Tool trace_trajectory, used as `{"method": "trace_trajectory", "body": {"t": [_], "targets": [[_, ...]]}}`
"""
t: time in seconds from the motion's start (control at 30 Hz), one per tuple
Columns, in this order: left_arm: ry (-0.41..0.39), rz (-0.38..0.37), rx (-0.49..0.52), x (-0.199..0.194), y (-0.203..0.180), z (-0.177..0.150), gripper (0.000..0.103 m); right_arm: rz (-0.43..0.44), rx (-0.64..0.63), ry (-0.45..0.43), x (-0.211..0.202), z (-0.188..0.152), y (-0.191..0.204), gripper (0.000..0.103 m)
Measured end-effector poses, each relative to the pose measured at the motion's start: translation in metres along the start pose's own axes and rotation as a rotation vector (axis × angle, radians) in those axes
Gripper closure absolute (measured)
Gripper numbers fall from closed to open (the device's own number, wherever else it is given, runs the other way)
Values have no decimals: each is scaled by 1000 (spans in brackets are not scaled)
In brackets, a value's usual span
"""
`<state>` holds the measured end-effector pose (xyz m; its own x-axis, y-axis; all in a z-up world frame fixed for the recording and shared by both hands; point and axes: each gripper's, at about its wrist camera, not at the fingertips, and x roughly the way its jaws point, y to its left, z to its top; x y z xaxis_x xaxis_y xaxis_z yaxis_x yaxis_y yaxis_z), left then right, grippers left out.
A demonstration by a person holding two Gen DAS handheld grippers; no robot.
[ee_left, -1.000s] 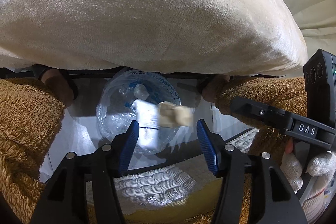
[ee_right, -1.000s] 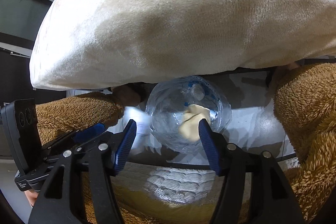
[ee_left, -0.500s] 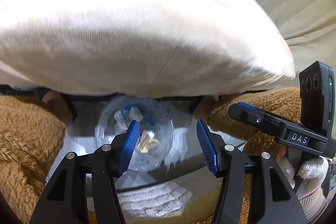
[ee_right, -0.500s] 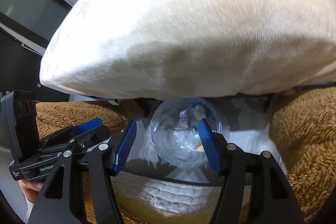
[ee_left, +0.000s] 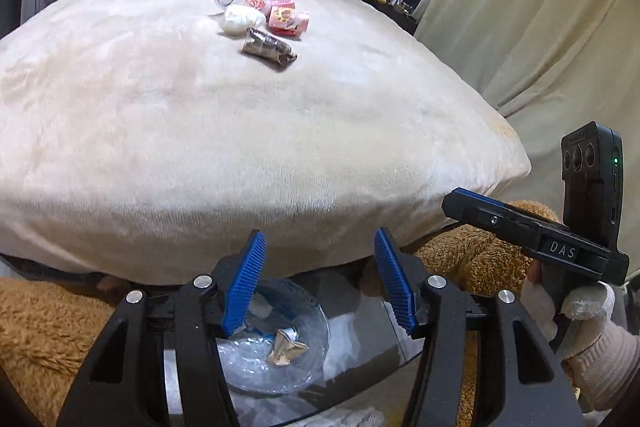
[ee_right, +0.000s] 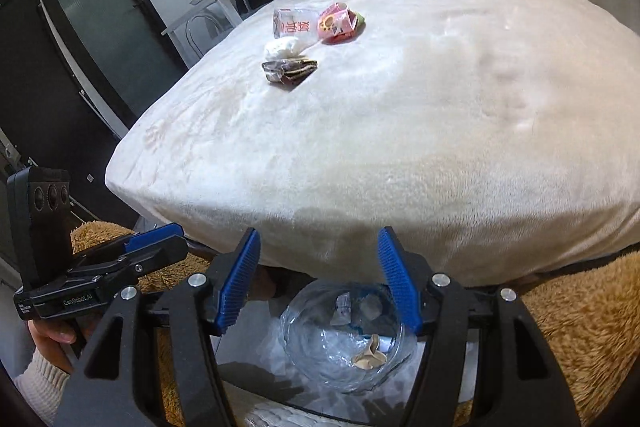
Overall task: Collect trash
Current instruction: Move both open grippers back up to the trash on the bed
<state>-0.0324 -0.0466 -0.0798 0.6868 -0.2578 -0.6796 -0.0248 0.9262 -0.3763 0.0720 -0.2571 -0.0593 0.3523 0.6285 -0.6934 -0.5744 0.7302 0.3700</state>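
Below the bed edge, bin (ee_left: 276, 347) already holds scraps. Left gripper (ee_left: 320, 283) and right gripper (ee_right: 318, 281) both apart, empty. Remaining trash pile (ee_left: 264, 27) mid-bed, well away. Next: reach forward, grab the dark wrapper (ee_right: 290, 69).

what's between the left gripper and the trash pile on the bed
Only bare cream blanket. In the left wrist view nothing lies between the left gripper and the trash pile; the dark wrapper is its nearest piece.

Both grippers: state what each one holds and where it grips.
Nothing is held. The left gripper and right gripper stand open and empty above the clear bin.
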Motion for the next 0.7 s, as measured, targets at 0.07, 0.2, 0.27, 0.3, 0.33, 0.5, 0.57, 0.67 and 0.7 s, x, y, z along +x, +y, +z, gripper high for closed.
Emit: {"method": "trace_trajectory", "body": {"t": [0.07, 0.2, 0.27, 0.3, 0.33, 0.5, 0.57, 0.67, 0.7], "targets": [[-18, 5, 25, -2, -1, 7, 47, -9, -13, -13, 0, 8, -1, 42], [-46, 23, 86, -5, -5, 21, 47, -17, -18, -23, 1, 23, -6, 42], [-46, 30, 104, -3, -5, 26, 47, -16, -29, -20, 5, 30, -6, 42], [-45, 37, 108, -2, -4, 30, 47, -14, -35, -21, 7, 33, -6, 42], [-44, 38, 111, 0, -2, 32, 47, -14, -41, -22, 9, 37, -6, 42], [-63, 50, 133, 4, 4, 53, 40, -19, -61, -26, 17, 58, -5, 42], [-73, 60, 140, 6, 8, 64, 40, -25, -71, -32, 22, 68, -5, 42], [-81, 62, 146, 9, 13, 80, 38, -44, -91, -45, 32, 87, -6, 42], [-87, 64, 145, 10, 15, 85, 32, -50, -94, -47, 36, 93, -8, 42]]}}
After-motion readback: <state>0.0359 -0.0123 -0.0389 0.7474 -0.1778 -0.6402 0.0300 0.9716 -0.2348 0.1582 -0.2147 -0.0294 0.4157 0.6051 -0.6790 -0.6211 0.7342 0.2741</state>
